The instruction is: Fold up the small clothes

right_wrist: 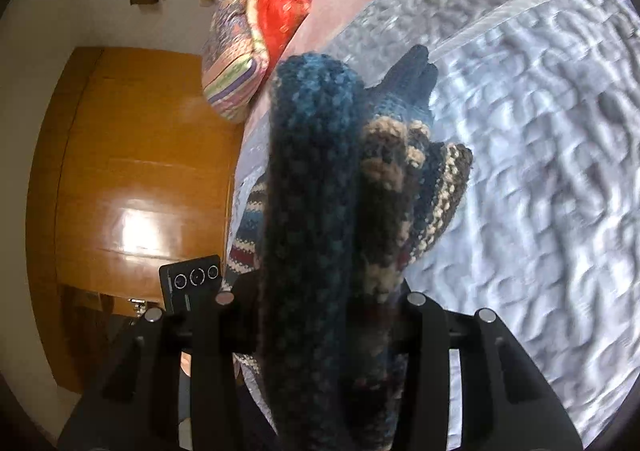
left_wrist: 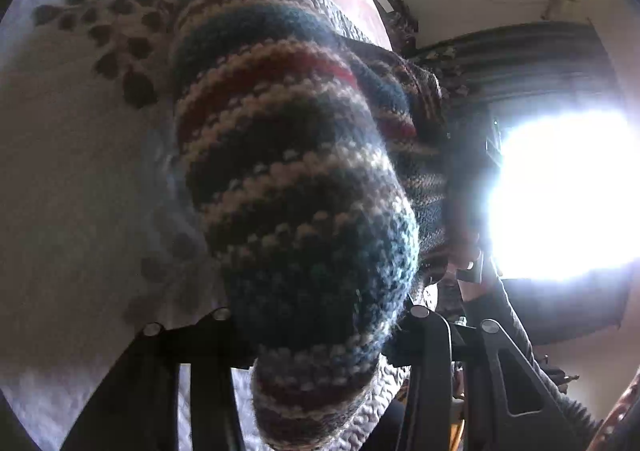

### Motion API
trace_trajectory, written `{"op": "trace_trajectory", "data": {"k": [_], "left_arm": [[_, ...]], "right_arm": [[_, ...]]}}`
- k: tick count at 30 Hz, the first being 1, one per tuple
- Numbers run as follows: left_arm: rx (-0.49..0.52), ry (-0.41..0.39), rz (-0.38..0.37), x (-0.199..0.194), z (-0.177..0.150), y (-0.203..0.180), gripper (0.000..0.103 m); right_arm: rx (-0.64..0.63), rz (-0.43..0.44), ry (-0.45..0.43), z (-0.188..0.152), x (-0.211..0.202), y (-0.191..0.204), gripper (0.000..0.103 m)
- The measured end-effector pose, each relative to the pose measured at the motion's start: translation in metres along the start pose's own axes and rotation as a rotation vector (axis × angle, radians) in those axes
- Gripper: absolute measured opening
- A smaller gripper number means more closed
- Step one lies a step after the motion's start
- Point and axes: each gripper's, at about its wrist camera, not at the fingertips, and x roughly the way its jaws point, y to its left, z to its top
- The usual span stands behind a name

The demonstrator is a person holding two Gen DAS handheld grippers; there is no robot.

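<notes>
A striped knitted garment (left_wrist: 296,179), banded in dark blue, brown, cream and red, is held up close to both cameras, above a bed covered by a pale quilted bedspread (left_wrist: 80,179). In the left wrist view the knit fills the middle of the frame and is seen running down between the fingers of the left gripper (left_wrist: 320,331), which are closed in against it on both sides. A leaf print (left_wrist: 116,35) is seen on the bedspread beyond the garment.

In the right wrist view the same knit (right_wrist: 312,191) is bunched into a thick blue roll beside a brown and cream fold, and is clamped between the closed-in fingers of the right gripper (right_wrist: 320,315). A further striped part is seen hanging to the left, below the roll.

Around it, the textured bedspread (right_wrist: 540,171) lies to the right. A stack of red and patterned bedding (right_wrist: 256,19) rests at the head of the bed. A wooden wardrobe (right_wrist: 132,171) stands to the left, and a dark phone (right_wrist: 192,283) is visible near the gripper.
</notes>
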Motion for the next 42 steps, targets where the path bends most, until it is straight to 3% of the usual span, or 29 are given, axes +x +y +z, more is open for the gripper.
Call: {"op": "trace_trajectory", "data": {"k": [11,17,21,24,29,31,33,35,36,38,40,42], "left_arm": [[-0.052,-0.03,0.02,-0.033,-0.056,0.006,0.044],[-0.089,-0.04,0.001,-0.045,-0.103,0.021,0.044],[-0.114,-0.045,-0.011,-0.045,-0.135,0.038,0.045],[-0.139,-0.034,0.009,-0.025,-0.14,0.049,0.047],[-0.219,-0.042,0.02,0.002,-0.141,0.064,0.067],[-0.204,-0.077,0.088,-0.008,-0.14,0.055,0.073],[-0.183,-0.112,0.184,-0.02,-0.142,0.042,0.076],[-0.155,-0.209,0.255,-0.04,-0.147,0.022,0.076],[-0.138,-0.25,0.249,-0.048,-0.151,0.013,0.076],[-0.104,-0.317,0.144,-0.057,-0.158,-0.008,0.076],[-0.088,-0.304,0.009,-0.045,-0.161,-0.02,0.075],[-0.092,-0.269,-0.06,-0.027,-0.161,-0.023,0.075]], "right_arm": [[0.002,0.06,0.09,-0.051,0.071,0.04,0.041],[0.031,0.078,0.145,-0.089,0.113,0.049,0.041],[0.055,0.096,0.185,-0.119,0.135,0.047,0.041],[0.081,0.072,0.216,-0.137,0.148,0.034,0.043],[0.109,-0.022,0.191,-0.148,0.145,0.024,0.073],[0.082,-0.047,0.157,-0.149,0.131,0.033,0.083],[0.047,-0.082,0.103,-0.15,0.112,0.045,0.083],[0.002,-0.127,0.021,-0.151,0.084,0.057,0.077],[-0.019,-0.134,-0.013,-0.152,0.073,0.064,0.073],[-0.039,-0.119,-0.044,-0.154,0.062,0.073,0.066],[-0.064,-0.154,-0.011,-0.151,0.072,0.075,0.058],[-0.095,-0.189,0.03,-0.153,0.09,0.077,0.03]]}}
